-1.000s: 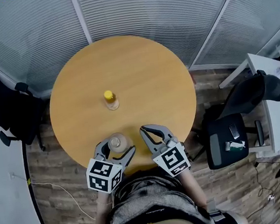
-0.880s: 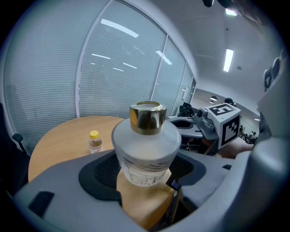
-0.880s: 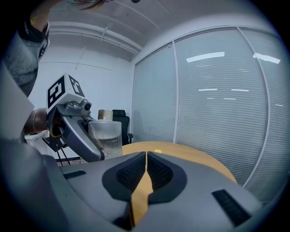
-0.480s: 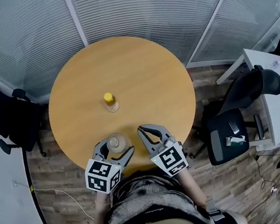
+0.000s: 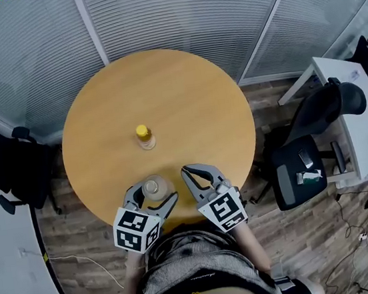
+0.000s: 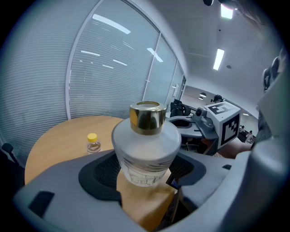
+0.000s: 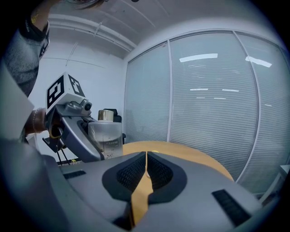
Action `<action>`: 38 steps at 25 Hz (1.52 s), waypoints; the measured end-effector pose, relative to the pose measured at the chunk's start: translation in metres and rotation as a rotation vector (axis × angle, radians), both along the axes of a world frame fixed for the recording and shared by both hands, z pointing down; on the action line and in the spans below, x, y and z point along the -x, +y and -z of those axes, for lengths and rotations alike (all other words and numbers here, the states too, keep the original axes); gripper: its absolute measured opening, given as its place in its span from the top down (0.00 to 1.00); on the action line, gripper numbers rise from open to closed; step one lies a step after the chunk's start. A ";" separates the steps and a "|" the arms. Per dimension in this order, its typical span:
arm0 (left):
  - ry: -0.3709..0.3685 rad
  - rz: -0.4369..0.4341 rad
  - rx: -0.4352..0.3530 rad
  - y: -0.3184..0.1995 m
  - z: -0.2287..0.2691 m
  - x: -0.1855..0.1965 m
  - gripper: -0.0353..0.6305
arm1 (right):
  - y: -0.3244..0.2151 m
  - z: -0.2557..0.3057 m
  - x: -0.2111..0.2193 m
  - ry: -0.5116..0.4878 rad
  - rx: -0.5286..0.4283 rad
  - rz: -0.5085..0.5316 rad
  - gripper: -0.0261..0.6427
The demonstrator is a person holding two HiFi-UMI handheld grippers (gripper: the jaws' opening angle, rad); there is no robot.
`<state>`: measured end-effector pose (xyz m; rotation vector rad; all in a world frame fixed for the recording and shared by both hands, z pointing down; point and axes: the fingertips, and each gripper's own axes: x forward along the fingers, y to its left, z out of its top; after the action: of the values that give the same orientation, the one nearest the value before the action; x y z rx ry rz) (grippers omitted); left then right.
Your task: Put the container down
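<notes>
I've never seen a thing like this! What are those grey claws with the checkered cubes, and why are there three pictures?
Those are hand-held grippers, like big tongs; a person holds one in each hand. The top-down picture comes from a camera on the person's head; the other two come from cameras riding on the grippers. The left gripper holds a frosted container with a gold cap. The right gripper is shut, empty. On the round wooden table stands a small yellow-capped bottle.

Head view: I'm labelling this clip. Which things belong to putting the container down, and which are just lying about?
Job: gold-capped container, left gripper shut on it, table.
Lying about: yellow-capped bottle, shut empty right gripper, office chair.
</notes>
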<state>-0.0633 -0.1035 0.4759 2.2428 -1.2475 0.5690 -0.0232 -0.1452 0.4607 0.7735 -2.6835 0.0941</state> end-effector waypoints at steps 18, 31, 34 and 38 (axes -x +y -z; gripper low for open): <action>0.009 -0.045 0.007 0.000 -0.004 0.005 0.44 | 0.005 -0.005 -0.003 0.023 0.011 -0.053 0.93; 0.009 -0.060 0.015 -0.002 -0.014 0.007 0.44 | 0.008 -0.010 -0.006 0.042 0.016 -0.075 0.93; -0.002 -0.065 0.019 -0.005 -0.019 0.008 0.44 | 0.007 -0.011 -0.007 0.043 0.020 -0.086 0.93; -0.004 -0.074 0.030 -0.008 -0.027 0.008 0.44 | 0.007 -0.014 -0.007 0.049 0.026 -0.097 0.93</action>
<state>-0.0717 -0.1113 0.5033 2.2716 -1.1541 0.6163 -0.0158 -0.1380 0.4747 0.8868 -2.5936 0.1321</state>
